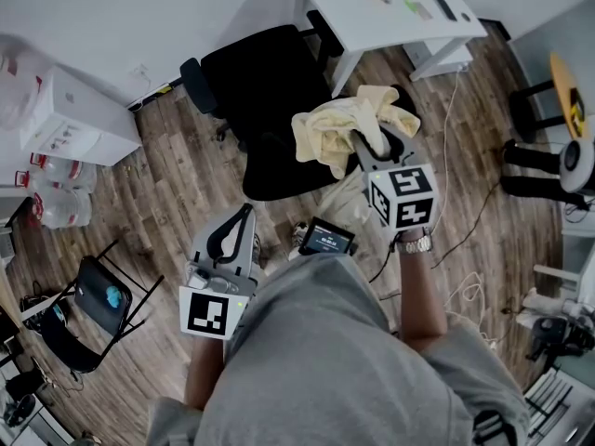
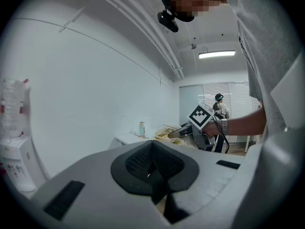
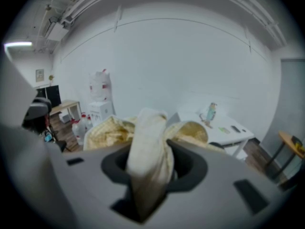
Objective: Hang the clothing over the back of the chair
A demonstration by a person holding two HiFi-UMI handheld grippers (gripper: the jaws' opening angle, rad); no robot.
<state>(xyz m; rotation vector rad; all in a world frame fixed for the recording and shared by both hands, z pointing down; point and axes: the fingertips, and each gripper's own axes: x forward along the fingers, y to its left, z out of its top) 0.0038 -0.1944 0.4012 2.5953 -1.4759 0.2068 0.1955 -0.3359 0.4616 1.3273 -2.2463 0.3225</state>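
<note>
A pale yellow piece of clothing [image 1: 339,124] lies bunched over the right end of the back of a black office chair [image 1: 260,82]. My right gripper [image 1: 360,145] reaches into it from below and is shut on a thick fold. In the right gripper view that fold [image 3: 147,151] runs up between the jaws of the right gripper [image 3: 147,178], and the rest of the cloth fills the space behind. My left gripper [image 1: 247,210] hangs low by the person's body, apart from the chair. Its jaws are shut and nothing is in them. In the left gripper view the pads [image 2: 143,163] meet.
A white desk [image 1: 390,7] stands just beyond the chair. White boxes [image 1: 74,119] and water bottles [image 1: 60,203] sit at the left wall, and a folding chair [image 1: 102,295] is at lower left. Cables [image 1: 465,240] trail over the wood floor at right. Another person [image 2: 219,106] stands far off.
</note>
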